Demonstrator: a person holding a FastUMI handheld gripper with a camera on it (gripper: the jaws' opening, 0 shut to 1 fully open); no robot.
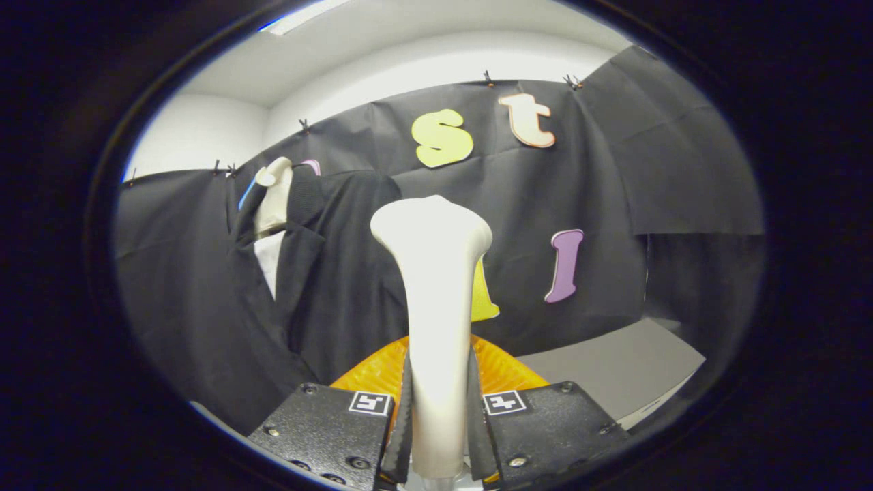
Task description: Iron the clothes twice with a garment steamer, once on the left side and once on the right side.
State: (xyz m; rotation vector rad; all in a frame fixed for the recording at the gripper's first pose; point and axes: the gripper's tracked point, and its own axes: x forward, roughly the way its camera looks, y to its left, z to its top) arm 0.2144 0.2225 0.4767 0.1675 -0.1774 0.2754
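The steamer (436, 300) is pinched between the two fingers of the gripper (438, 423), whose serrated pads (404, 423) are pressed against both sides of its white handle. The handle is held upright, and the flared head is seen at the top, widening above the narrow neck. Behind the steamer's lower part, just beyond the fingers, an orange ribbed object (382, 372) is seen; what it is cannot be told. To the left of the steamer and farther back, a dark jacket (327, 273) is hung against the cloth wall, with a white shirt front (270, 262) shown between its lapels. Above the shirt, a pale neck form (275, 194) is seen at the collar. The steamer head is held apart from the jacket, not touching it. To the right of the steamer and lower down, a grey surface (614, 372) is seen below the wall.
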